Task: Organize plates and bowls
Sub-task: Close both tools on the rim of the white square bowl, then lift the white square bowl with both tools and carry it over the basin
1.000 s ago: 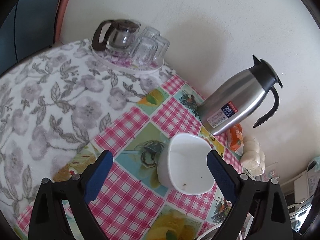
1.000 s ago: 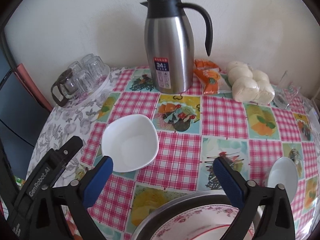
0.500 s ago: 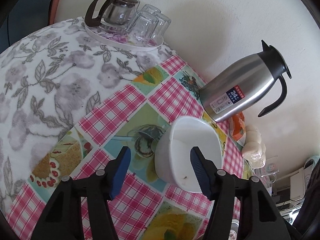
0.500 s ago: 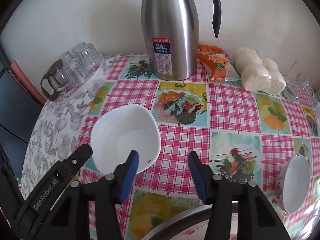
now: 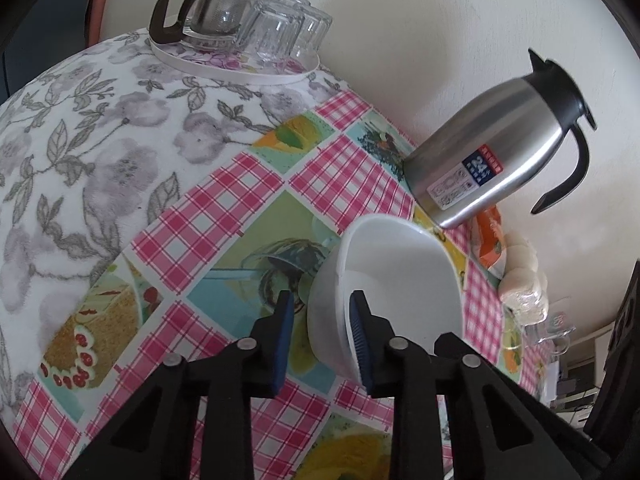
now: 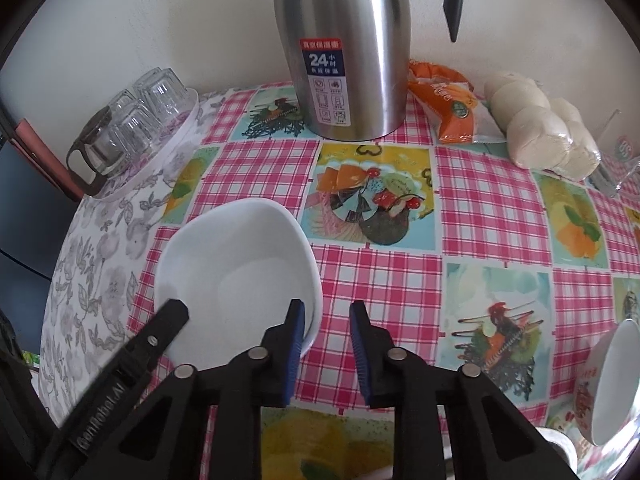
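When viewed from the left wrist, shows the left gripper point(image 5: 322, 300) astride the near wall of the white bowl point(image 5: 400, 280), one blue pad outside and one inside. Just closed to a narrow gap, with a sliver of cloth visible beside the outer pad, so no firm pinch confirmed. Shows also the whole lid and spout of the steel vacuum flask point(image 5: 492, 152) at 1 o'clock, cropped in the right wrist view.

From the right wrist, shows instead the right gripper point(image 6: 326, 310) astride the same bowl's rim at its 4 o'clock corner. Likewise just closed narrow, outer pad clear of the rim. Reveals a patterned bowl point(image 6: 612, 376) tipped on its side at 4 o'clock, unseen from the left.

White bowl: on the checked tablecloth point(image 6: 480, 208), mouth up, rounded-square, no clear long axis, one corner toward the flask at 1 o'clock.
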Motion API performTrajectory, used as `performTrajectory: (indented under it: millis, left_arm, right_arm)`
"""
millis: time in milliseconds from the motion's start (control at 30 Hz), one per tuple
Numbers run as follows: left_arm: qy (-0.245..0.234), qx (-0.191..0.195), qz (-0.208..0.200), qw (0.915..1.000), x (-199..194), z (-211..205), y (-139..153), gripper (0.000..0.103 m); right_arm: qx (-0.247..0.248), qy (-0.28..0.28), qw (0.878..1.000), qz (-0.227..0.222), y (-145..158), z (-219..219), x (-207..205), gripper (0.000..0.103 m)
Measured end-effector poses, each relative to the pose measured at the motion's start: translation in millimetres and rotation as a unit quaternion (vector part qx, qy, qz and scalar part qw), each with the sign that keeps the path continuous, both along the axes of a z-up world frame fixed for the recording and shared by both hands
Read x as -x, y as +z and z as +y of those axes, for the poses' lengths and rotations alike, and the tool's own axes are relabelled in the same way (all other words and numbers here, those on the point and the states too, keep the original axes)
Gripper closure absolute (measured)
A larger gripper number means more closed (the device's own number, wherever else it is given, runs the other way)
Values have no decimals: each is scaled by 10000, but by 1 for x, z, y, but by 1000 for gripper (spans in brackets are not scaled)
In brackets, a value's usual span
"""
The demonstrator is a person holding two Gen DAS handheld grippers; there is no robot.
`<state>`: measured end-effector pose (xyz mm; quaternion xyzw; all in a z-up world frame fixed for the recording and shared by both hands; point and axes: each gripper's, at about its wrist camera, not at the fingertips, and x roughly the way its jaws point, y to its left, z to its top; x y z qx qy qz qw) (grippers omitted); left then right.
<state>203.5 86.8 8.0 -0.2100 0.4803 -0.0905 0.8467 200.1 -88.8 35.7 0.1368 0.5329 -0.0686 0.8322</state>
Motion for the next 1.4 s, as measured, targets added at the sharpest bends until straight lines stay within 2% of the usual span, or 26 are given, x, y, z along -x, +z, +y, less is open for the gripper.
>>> performTrajectory:
  millis: [167,300,433,733,900,1033,1133,1400]
  left_arm:
    - [-31,-84,30,10000,-2,-5,-5,74]
    - [-62,-108,30,9999,-3,-6,-7,75]
    - [-166,0,9,9999,-4,-6,-7,84]
    - [-315,-113,3,9994,-1,-6,-4,86]
    - [-415,-252,-142,9987,11,-8,9,86]
    - [-603,-532,-372,9961,24,-13,23,86]
    - [-616,-526,-400,9959,31,-13,33,86]
    - [-816,-693,-878,9904,58,-27,84,86]
  right_arm:
    - [-44,66,9999,120,-9,5,-8,89]
    - [-142,-29,9996,243,-14,3,-13,89]
    - [-236,-52,9994,232,-16,3,-13,91]
    - [-421,-152,9987,254,-13,3,-2,91]
    - [-504,-196,9984,186,-5,1,9,91]
    - [-557,-225,9982,83,7,0,21,91]
    - [-623,-240,9978,-5,17,-2,31,91]
    - [-798,-310,9952,-471,61,-12,62,91]
